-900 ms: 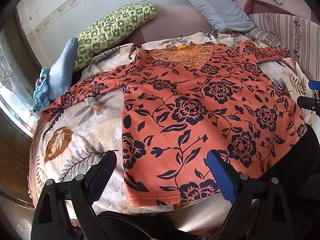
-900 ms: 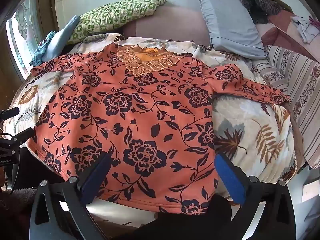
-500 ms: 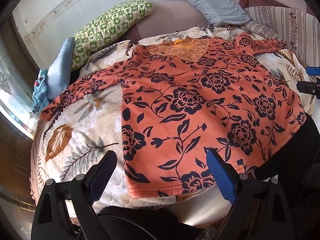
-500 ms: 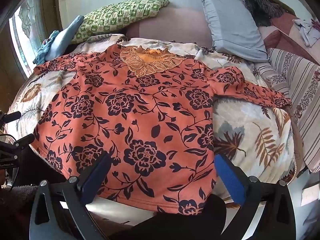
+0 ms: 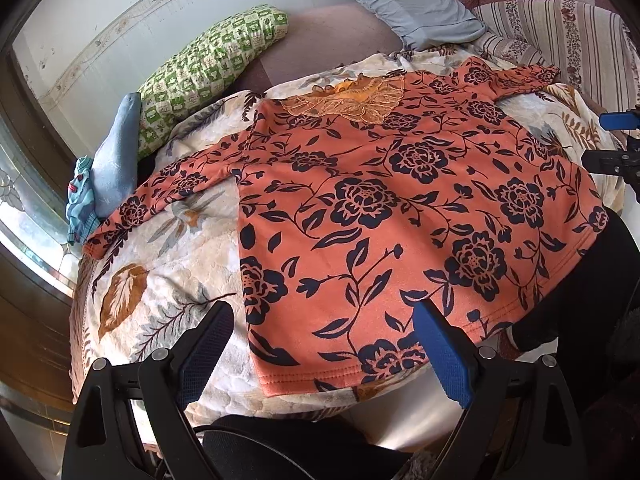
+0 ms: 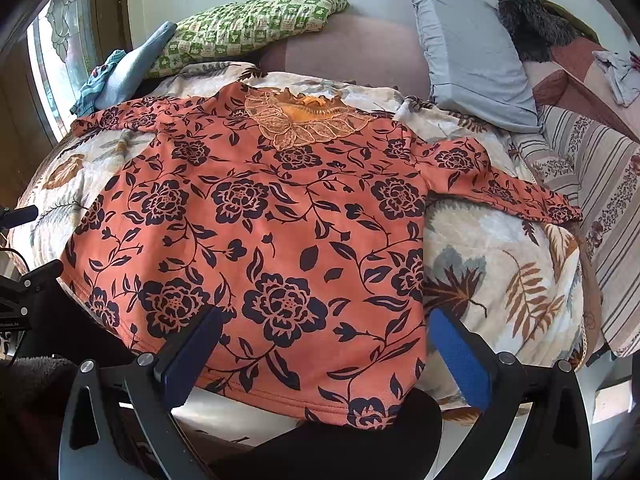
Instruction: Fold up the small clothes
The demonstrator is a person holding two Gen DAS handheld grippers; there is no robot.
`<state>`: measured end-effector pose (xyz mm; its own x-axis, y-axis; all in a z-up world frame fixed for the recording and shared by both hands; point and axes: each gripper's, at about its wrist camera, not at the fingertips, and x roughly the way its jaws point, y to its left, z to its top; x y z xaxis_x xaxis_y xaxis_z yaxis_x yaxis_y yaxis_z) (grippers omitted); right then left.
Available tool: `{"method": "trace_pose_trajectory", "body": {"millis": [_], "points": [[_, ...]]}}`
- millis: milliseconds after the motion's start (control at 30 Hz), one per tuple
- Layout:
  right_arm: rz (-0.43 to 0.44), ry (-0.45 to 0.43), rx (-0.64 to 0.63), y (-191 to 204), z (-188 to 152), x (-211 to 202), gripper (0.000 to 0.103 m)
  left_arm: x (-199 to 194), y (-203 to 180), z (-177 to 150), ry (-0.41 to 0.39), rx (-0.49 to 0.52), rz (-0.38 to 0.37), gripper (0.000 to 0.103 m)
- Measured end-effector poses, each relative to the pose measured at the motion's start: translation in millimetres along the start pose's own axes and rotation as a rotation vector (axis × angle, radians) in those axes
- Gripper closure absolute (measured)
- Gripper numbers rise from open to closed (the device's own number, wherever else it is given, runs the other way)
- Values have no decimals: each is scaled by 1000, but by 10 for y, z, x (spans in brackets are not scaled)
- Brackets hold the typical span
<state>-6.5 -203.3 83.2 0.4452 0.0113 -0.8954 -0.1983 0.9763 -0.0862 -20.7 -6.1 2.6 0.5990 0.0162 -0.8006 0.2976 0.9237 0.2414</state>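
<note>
— Both sets of tongs have crept forward since the earlier frames. The hem of the orange floral top point(image 5: 400, 216) now sits closer to the left tongs point(image 5: 324, 334) at the bottom of the left view, and the same holds for the right tongs point(image 6: 326, 338) in the right view.

— Have they caught anything?

— No. Left tongs are spread wide and empty, their blue pads point(image 5: 442, 354) hanging above the hem's left corner. Right tongs are equally released, straddling the hem near its right corner. Neither touches cloth, as far as I can judge.

— And the garment itself?

— Flat, face up, on the leaf-print quilt point(image 5: 160, 264) covering the bed. Hem nearest, draping a little over the quilt's edge; body in mid-frame; sleeves stretched out to either side; lace collar point(image 6: 304, 124) farthest.

— Beyond that?

— Green checked pillow point(image 6: 256, 24) and pale blue pillow point(image 6: 472, 52) against the wall in the upper part of the frame, with a blue cloth bundle point(image 5: 108, 172) beside the left cuff.

— So folding has not begun?

— I'd say not. The approach looks like a set-up for pinching both hem corners, or the sleeves, for a first fold.
</note>
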Motion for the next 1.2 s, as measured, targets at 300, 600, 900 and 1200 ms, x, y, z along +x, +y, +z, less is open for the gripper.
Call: {"method": "trace_pose_trajectory", "body": {"millis": [300,600,900,1200], "points": [[-7,-15,-29,26,90,11,0,27,-21,92,-3,22,15,12],[6,-16,-61,110,149,82,0,98,159,164,-1,-68,-30,12],[0,-3,-45,85,205,195,0,311,286,285,31,-155,-55,12],[-8,-6,-23,21,199,235,0,509,333,351,67,-210,-52,12]]}}
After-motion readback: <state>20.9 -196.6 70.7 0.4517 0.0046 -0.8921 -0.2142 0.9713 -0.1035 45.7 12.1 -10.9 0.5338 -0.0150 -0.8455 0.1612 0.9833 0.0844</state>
